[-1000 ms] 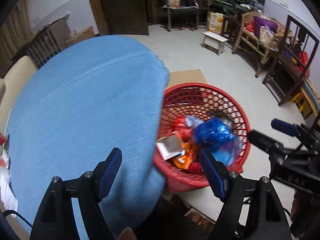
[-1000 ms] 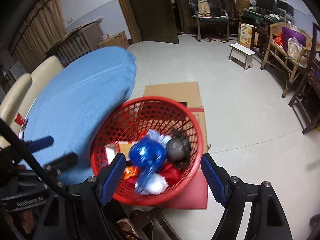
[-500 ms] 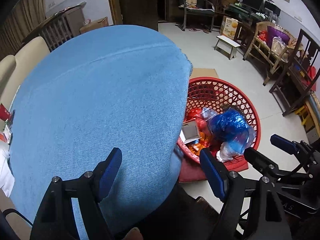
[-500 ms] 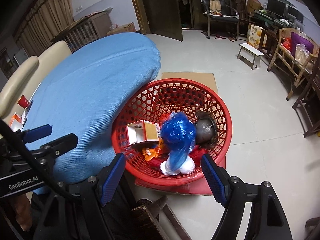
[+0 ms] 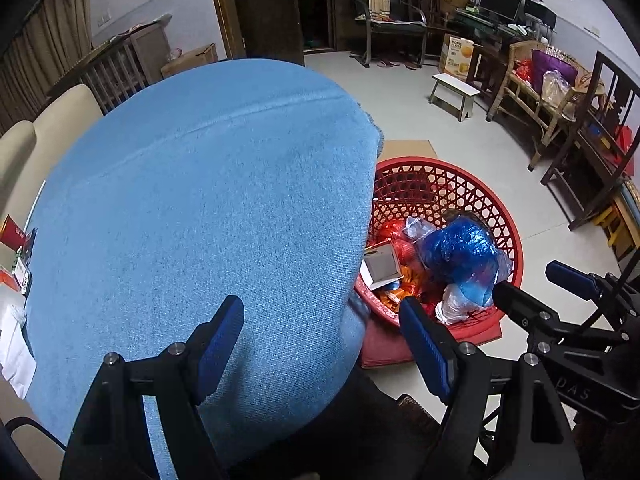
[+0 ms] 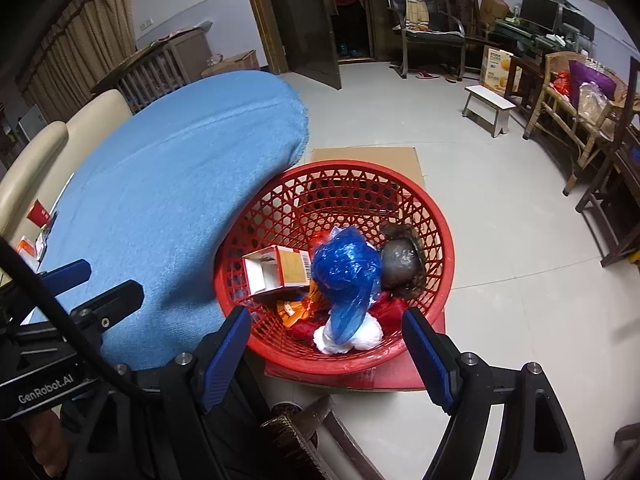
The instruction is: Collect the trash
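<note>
A red plastic basket (image 6: 440, 216) (image 5: 508, 220) stands on the floor beside the blue-covered table (image 5: 200, 220) (image 6: 160, 200). It holds a blue plastic bag (image 6: 346, 272) (image 5: 460, 252), a small open carton (image 6: 276, 272) (image 5: 380, 266), a dark bag (image 6: 400, 260), a white bag (image 6: 364, 336) and red and orange wrappers. My left gripper (image 5: 324, 340) is open and empty above the table's near edge. My right gripper (image 6: 326, 344) is open and empty above the basket's near rim. The right gripper also shows in the left wrist view (image 5: 568, 280).
Flat cardboard (image 6: 364, 156) and a red mat (image 6: 400, 380) lie under the basket. A brush (image 6: 296, 432) lies on the floor near me. Small red items and papers (image 5: 16, 240) sit at the table's left edge. A stool (image 6: 488, 108), chairs and shelves stand at the far right.
Both grippers have pulled back and risen away from the basket, the left swinging over the table. Both stay open and empty. The basket's contents have not moved.
</note>
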`<state>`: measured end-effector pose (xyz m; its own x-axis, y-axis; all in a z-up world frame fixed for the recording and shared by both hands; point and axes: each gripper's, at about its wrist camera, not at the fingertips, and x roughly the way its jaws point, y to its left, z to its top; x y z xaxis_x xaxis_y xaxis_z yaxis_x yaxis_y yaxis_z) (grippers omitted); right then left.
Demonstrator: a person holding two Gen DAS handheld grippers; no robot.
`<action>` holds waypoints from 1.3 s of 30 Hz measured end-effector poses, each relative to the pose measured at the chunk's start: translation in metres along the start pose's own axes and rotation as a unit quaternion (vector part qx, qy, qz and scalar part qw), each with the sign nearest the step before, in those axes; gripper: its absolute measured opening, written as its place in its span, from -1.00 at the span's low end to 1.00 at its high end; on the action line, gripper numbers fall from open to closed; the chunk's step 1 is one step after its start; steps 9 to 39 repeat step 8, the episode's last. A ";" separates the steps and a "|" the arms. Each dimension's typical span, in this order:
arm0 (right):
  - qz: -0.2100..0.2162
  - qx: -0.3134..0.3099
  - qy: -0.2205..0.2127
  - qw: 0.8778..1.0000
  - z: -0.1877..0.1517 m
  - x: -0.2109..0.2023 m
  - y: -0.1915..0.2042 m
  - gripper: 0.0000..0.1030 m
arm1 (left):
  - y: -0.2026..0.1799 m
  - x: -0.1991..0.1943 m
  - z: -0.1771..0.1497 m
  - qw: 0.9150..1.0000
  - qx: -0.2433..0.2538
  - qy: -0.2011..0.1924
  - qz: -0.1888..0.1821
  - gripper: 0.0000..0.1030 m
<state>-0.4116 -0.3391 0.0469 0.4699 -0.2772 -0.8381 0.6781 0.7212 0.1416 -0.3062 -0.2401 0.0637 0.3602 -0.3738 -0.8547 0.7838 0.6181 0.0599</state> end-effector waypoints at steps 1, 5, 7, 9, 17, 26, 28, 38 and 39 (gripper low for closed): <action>-0.002 0.001 -0.002 1.000 0.000 -0.001 0.000 0.56 | 0.000 -0.001 0.000 1.000 -0.001 -0.002 -0.002 0.56; -0.003 0.000 -0.006 1.000 0.001 -0.003 0.000 0.56 | 0.001 -0.001 0.000 1.000 -0.005 -0.003 -0.006 0.56; -0.005 0.000 -0.007 1.000 0.001 -0.003 0.001 0.56 | 0.001 -0.001 0.000 1.000 -0.006 -0.003 -0.007 0.56; -0.007 0.000 -0.007 1.000 0.001 -0.003 0.001 0.56 | 0.001 -0.001 0.000 1.000 -0.006 -0.003 -0.007 0.56; -0.007 0.000 -0.007 1.000 0.001 -0.003 0.001 0.56 | 0.001 -0.001 0.000 1.000 -0.006 -0.003 -0.007 0.56; -0.007 0.000 -0.007 1.000 0.001 -0.003 0.001 0.56 | 0.001 -0.001 0.000 1.000 -0.006 -0.003 -0.007 0.56; -0.007 0.000 -0.007 1.000 0.001 -0.003 0.001 0.56 | 0.001 -0.001 0.000 1.000 -0.006 -0.003 -0.007 0.56; -0.007 0.000 -0.007 1.000 0.001 -0.003 0.001 0.56 | 0.001 -0.001 0.000 1.000 -0.006 -0.003 -0.007 0.56; -0.007 0.000 -0.007 1.000 0.001 -0.003 0.001 0.56 | 0.001 -0.001 0.000 1.000 -0.006 -0.003 -0.007 0.56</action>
